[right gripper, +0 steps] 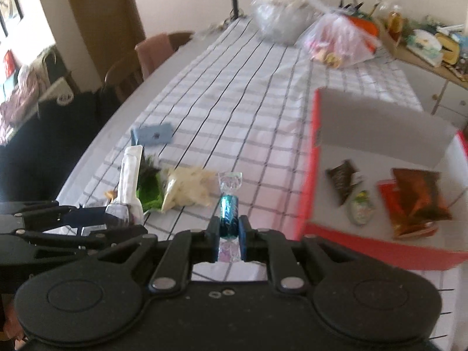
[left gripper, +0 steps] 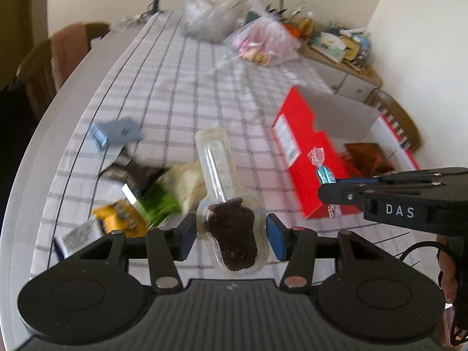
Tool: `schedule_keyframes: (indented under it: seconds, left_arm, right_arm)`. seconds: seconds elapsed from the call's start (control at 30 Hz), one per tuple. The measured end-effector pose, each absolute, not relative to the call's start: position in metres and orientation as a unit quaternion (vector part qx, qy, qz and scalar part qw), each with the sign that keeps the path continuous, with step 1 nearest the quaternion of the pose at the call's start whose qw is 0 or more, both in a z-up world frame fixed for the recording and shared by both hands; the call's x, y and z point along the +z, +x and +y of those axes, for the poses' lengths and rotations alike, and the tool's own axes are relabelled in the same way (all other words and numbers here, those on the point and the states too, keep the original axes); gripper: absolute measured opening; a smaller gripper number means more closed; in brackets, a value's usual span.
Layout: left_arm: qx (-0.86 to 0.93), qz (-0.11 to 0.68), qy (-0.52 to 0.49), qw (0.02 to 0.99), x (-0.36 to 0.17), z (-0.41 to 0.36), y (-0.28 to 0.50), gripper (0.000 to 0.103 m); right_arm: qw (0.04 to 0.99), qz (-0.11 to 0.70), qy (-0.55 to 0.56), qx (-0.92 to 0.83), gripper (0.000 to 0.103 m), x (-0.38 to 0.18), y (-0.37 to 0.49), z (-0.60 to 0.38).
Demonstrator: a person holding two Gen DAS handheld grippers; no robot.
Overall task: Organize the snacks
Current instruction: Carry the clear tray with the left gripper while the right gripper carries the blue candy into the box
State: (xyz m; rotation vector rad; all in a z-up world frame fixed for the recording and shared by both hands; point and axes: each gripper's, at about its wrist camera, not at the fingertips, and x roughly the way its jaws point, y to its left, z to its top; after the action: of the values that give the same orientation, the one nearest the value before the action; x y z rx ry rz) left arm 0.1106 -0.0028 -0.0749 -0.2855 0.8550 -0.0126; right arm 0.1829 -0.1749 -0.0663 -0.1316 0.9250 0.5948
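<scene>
Snacks are lying scattered along the table's left edge: a blue packet (right gripper: 153, 135), a green packet (right gripper: 149, 188), a pale bag of chips (right gripper: 187, 191) and a yellow wrapper (left gripper: 121, 219), all apparently waiting to be sorted. Left gripper (left gripper: 231, 231) is clamping a chocolate lollipop (left gripper: 232, 234) in its clear blister, stick pointing away, held above the checked cloth. Right gripper (right gripper: 229, 235) is pinching a blue foil candy (right gripper: 229, 215) at its middle, twisted ends sticking out front and back. Red box (right gripper: 310, 161) is sitting open near the table's right edge, already holding several wrapped snacks; probably both items are going there. Box's near wall is standing between the grippers and the floor of the box, so lifting over it seems necessary.
</scene>
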Motion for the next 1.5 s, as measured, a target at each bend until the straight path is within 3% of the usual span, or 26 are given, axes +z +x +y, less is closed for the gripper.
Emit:
schedule_keyframes:
  seconds: [0.3, 0.7, 1.5]
  left_arm:
    - [-0.053, 0.39, -0.103, 0.914, -0.033, -0.064, 0.149, 0.051]
    - [-0.095, 0.396, -0.058, 0.912, -0.02, -0.15, 0.209, 0.051]
    - [-0.055, 0.489, -0.008, 0.87, -0.09, -0.199, 0.318, 0.051]
  right_arm:
    - [0.878, 0.404, -0.041, 0.254, 0.011, -0.036, 0.198, -0.24]
    - [0.891, 0.404, -0.022, 0.205, 0.011, -0.04, 0.239, -0.326]
    - [0.865, 0.474, -0.047, 0.156, 0.011, -0.112, 0.303, -0.366]
